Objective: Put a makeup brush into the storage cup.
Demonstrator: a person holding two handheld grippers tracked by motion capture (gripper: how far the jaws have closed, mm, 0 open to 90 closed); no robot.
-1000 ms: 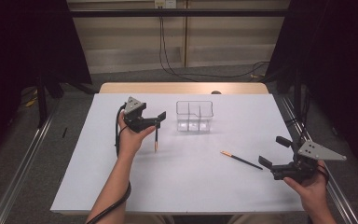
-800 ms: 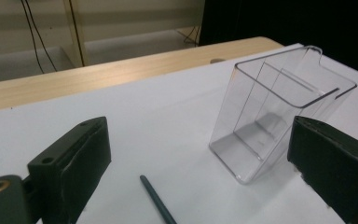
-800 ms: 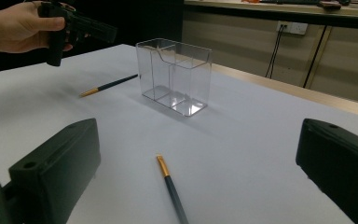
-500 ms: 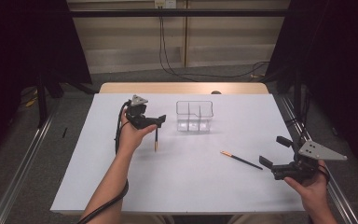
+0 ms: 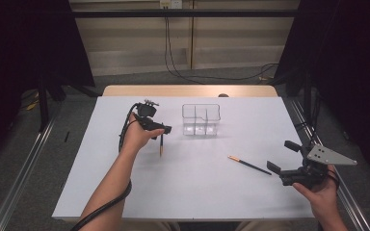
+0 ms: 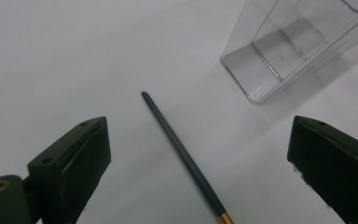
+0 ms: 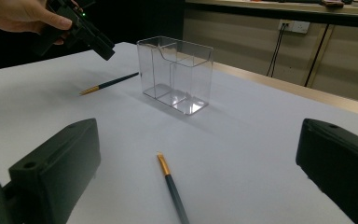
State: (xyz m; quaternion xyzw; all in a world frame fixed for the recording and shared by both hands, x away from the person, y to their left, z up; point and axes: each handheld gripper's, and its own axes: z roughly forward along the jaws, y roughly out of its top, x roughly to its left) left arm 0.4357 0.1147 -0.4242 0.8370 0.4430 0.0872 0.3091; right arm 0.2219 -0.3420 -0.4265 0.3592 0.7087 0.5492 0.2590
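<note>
Since a second ago my left gripper (image 5: 160, 130) has lifted and tipped over the left brush (image 6: 182, 156), jaws wide, holding nothing; brush lies flat between them, just beside the clear organizer (image 5: 201, 119). Right gripper (image 5: 286, 157) unchanged, wide open, empty, second brush (image 5: 248, 164) lying just ahead of it. White table (image 5: 101, 183) has open room all round; right gripper sits near its right edge.

White table top (image 5: 125, 192) on wooden table, far edge (image 5: 188, 91) bare. Grey floor (image 5: 67, 120), metal rails (image 5: 24, 168) at sides. Beige wall panels (image 5: 231, 33), socket (image 5: 170, 4), black cables (image 5: 173, 62). Dark curtains (image 5: 24, 43) both sides.
</note>
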